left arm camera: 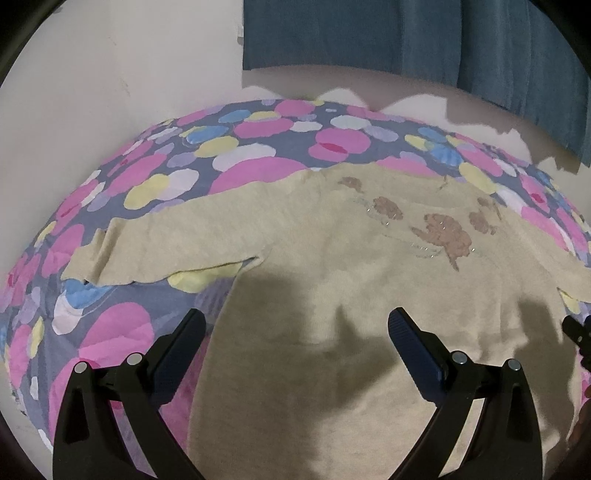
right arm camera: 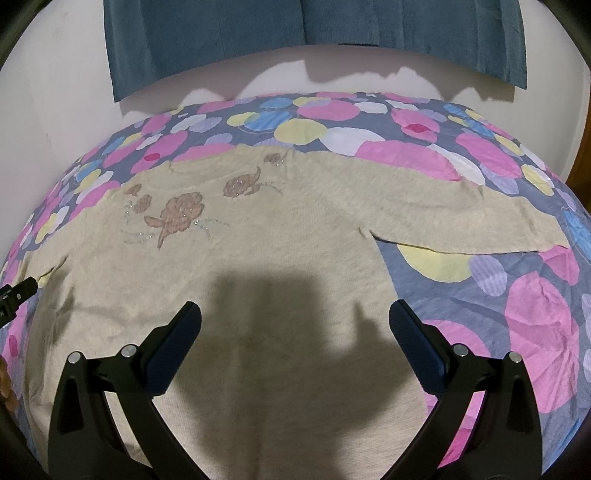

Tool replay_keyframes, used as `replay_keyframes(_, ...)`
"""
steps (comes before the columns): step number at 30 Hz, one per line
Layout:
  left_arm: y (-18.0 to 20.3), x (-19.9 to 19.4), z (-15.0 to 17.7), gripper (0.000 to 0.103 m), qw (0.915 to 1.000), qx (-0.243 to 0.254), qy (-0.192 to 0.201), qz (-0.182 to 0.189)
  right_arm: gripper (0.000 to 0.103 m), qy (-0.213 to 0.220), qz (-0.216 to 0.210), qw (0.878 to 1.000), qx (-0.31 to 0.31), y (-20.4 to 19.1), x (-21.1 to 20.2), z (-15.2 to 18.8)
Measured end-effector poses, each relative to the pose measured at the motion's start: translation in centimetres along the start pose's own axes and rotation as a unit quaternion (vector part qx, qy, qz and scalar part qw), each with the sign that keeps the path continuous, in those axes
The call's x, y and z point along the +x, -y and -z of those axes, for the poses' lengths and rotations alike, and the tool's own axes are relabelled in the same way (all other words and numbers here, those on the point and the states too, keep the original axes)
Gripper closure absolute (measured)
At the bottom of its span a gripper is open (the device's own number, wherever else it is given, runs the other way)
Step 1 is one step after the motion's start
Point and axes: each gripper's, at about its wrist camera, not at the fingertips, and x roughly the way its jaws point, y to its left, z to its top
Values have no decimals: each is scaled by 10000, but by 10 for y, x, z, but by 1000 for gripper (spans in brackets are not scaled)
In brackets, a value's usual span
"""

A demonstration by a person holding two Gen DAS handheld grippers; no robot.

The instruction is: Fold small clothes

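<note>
A beige knit sweater [left arm camera: 332,266] with brown embroidered flowers lies flat and face up on the bed, both sleeves spread out sideways. It also shows in the right wrist view [right arm camera: 280,258]. My left gripper [left arm camera: 297,321] is open and empty, above the sweater's lower left side. My right gripper [right arm camera: 295,315] is open and empty, above the sweater's lower right side. The left sleeve [left arm camera: 162,247] reaches left; the right sleeve [right arm camera: 461,218] reaches right. The right gripper's tip shows at the left wrist view's right edge [left arm camera: 576,332].
The sweater lies on a bedsheet [left arm camera: 122,332] printed with pink, yellow and blue circles, also in the right wrist view [right arm camera: 517,314]. A white wall [left arm camera: 110,74] and a teal curtain [right arm camera: 295,33] stand behind the bed.
</note>
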Motion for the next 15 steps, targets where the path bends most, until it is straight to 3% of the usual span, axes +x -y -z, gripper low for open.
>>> replay_keyframes(6, -2, -14, 0, 5, 9980, -20, 608, 148, 2, -17, 13, 10000, -63, -1, 2, 1)
replay_keyframes(15, 1, -3, -3, 5, 9994, -82, 335, 8, 2, -12, 9, 10000, -93, -1, 2, 0)
